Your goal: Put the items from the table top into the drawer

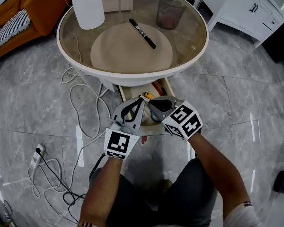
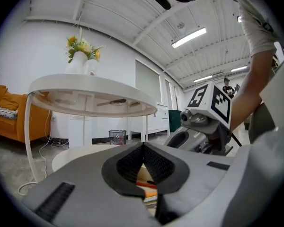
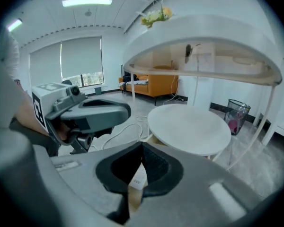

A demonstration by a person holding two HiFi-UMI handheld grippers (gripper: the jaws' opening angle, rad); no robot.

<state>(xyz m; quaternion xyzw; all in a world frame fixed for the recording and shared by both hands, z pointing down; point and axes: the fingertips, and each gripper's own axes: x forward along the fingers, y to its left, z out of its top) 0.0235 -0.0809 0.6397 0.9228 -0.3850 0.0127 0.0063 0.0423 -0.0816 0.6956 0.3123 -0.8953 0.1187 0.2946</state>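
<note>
One marker on table, flowers visible only in gripper views

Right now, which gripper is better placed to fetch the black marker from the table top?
Probably the right gripper: the marker has its near end toward that side. The left gripper is equally shut above the drawer, so the edge is slight.

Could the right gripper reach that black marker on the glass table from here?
Probably yes. The right gripper is shut and empty, below the table rim; the black marker lies alone in the open, clear of the white vase. It would need to rise over the rim and open.
</note>
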